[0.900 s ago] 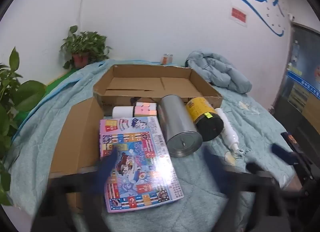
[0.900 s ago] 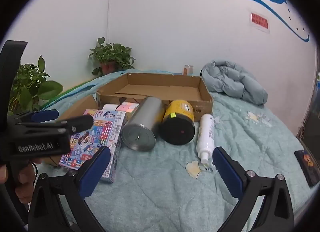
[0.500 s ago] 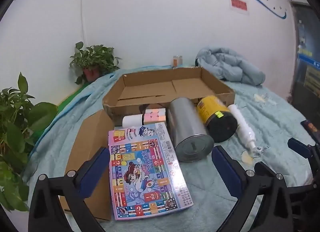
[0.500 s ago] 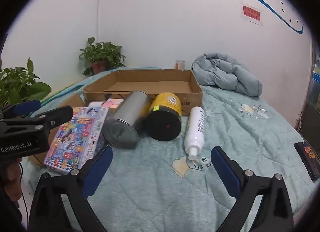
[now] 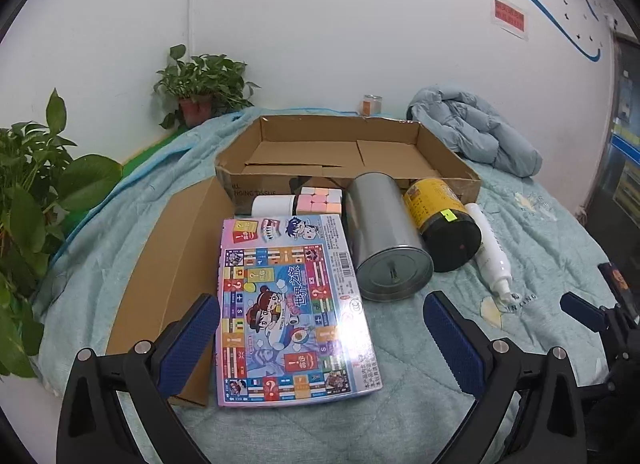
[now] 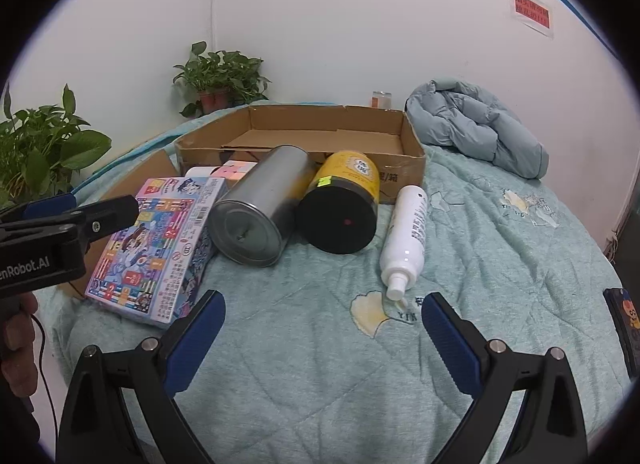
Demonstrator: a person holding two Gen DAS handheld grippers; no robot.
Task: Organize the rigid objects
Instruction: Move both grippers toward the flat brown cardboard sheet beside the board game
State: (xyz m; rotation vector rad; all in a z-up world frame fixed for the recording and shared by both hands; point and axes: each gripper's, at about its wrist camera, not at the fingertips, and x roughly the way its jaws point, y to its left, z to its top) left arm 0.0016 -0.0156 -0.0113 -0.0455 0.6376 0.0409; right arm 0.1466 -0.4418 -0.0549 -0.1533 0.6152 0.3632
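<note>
Hovering grippers: left gripper and right gripper, both jaws spread wide, nothing between the pads; each sits nearest the viewer, well short of the cardboard box.
Game box: flat on the blanket, just in front of the box's near-left corner; cover shows cartoon kids, Chinese title, barcode.
Steel can: on its side, touching the game box's right edge, in front of the box wall.
Yellow jar: black lid twd viewer, next right, against the box front.
White bottle: lying rightmost, cap twd viewer.
Pastel cube & white tub: right at the box's front wall.
Box print: "…ING TISSUE", partly readable.
Left gripper body: "…enRobot.AI".
Progress: box interior bare; all items outside, so nothing packed yet, whole job left.
</note>
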